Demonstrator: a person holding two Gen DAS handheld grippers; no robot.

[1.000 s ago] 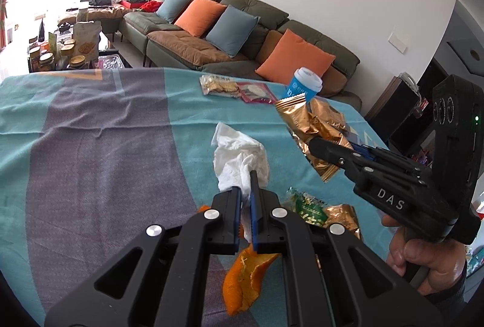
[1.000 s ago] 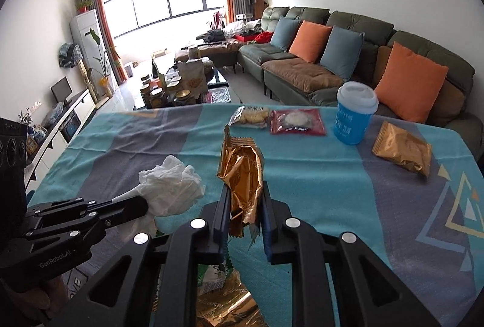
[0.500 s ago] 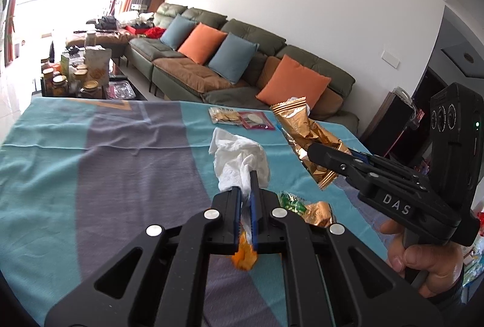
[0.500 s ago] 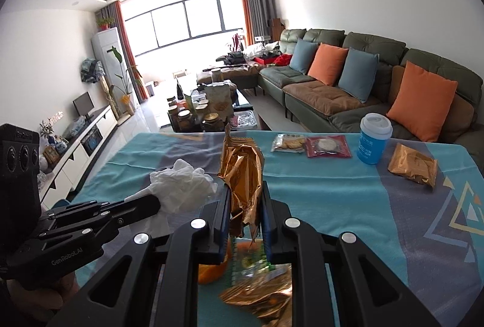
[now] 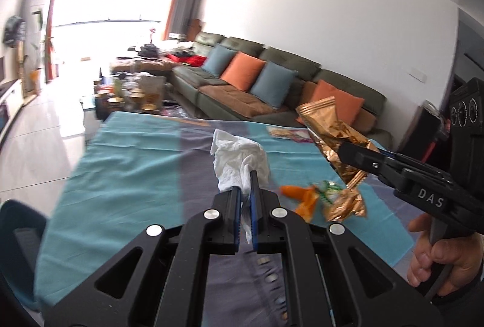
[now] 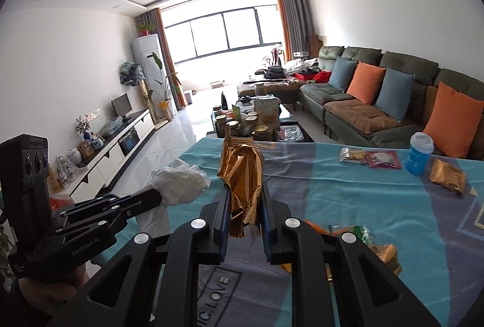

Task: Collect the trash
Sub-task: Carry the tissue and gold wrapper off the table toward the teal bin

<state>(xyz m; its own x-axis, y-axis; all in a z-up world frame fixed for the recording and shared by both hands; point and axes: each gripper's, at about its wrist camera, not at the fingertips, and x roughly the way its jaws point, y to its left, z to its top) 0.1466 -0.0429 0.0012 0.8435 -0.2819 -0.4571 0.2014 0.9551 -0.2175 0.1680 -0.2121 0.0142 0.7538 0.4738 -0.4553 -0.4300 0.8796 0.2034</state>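
My left gripper [image 5: 246,185] is shut on a crumpled white tissue [image 5: 239,160], held above the table with its teal and grey cloth [image 5: 127,163]. My right gripper [image 6: 244,197] is shut on a crinkled gold snack wrapper [image 6: 243,173], also lifted clear of the table. In the left wrist view the right gripper [image 5: 352,150] comes in from the right with the gold wrapper [image 5: 329,130]. In the right wrist view the left gripper [image 6: 151,197] shows at the left with the tissue [image 6: 181,185]. Orange peel [image 5: 298,195], a green wrapper [image 5: 328,189] and another gold wrapper [image 5: 346,204] lie on the cloth below.
Farther along the table stand a blue cup with a white lid [image 6: 419,153], two clear snack packets [image 6: 369,157] and a gold packet [image 6: 446,174]. Beyond the table are a green sofa with orange and blue cushions [image 6: 372,88] and a cluttered coffee table [image 6: 257,118].
Both grippers have risen and pulled back from the table with their loads still held. The peel and wrappers on the cloth now look smaller and farther off.
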